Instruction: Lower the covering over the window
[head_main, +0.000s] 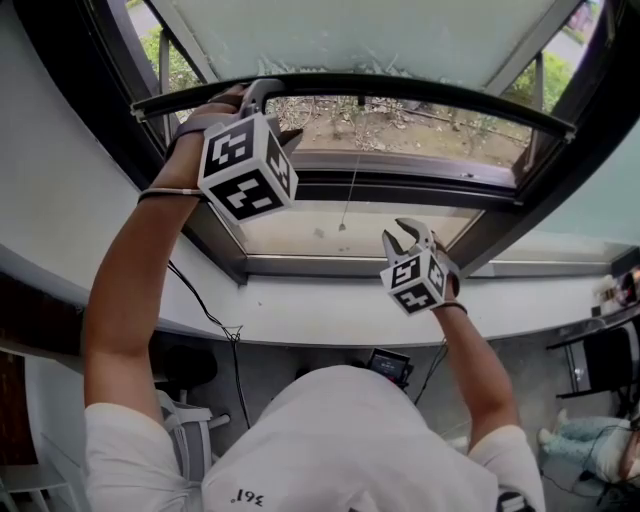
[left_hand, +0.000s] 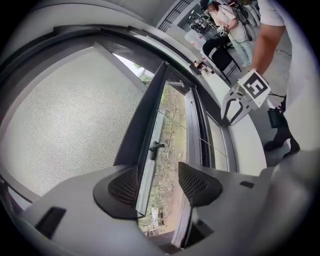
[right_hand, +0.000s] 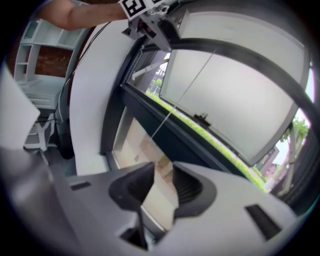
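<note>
Blind bar at left claw; right claw open, empty.

Left gripper: jaws apart, dark mesh pads facing each other.
Between the jaws: the bottom bar, close against the left pad, with a gap to the right pad.
Covering: grey mesh, ending at the bottom bar.
Window frame: dark, with a handle; ground and plants show beyond it.
Right gripper: over the white sill, near its inner edge.
</note>
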